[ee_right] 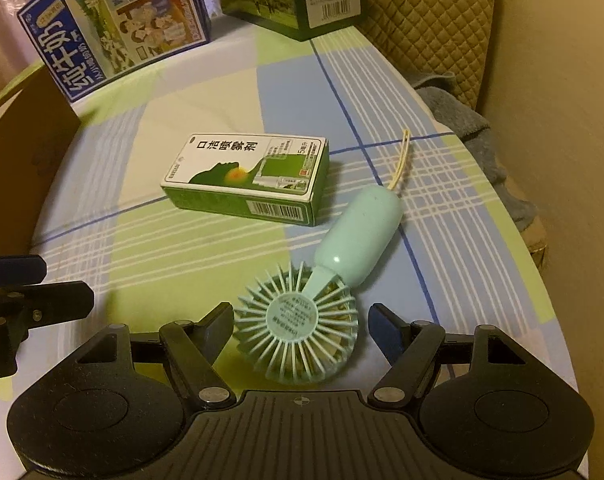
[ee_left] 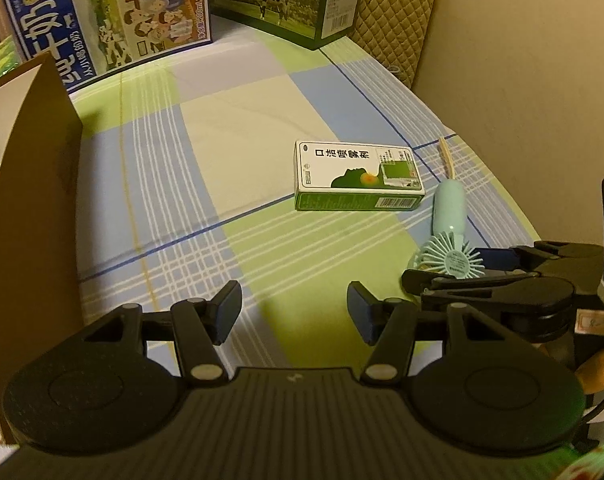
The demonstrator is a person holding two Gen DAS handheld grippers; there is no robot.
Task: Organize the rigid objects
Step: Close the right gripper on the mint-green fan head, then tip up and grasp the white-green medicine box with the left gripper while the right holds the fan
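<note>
Between the parted fingers of my right tool (ee_right: 300,326) lies the round grille head of a mint-green plastic handheld fan (ee_right: 322,284), neither pad touching it, its handle pointing away across the checked blue-and-green tabletop (ee_right: 190,264). Ahead and left of that tool lies a flat green-and-white cardboard box (ee_right: 248,176). My left tool (ee_left: 294,312) hangs half open and empty, the box well ahead to its right.

Plaid-clothed table (ee_right: 206,248) with spray box (ee_right: 246,176), mint fan (ee_right: 326,280), milk cartons (ee_right: 114,20)
</note>
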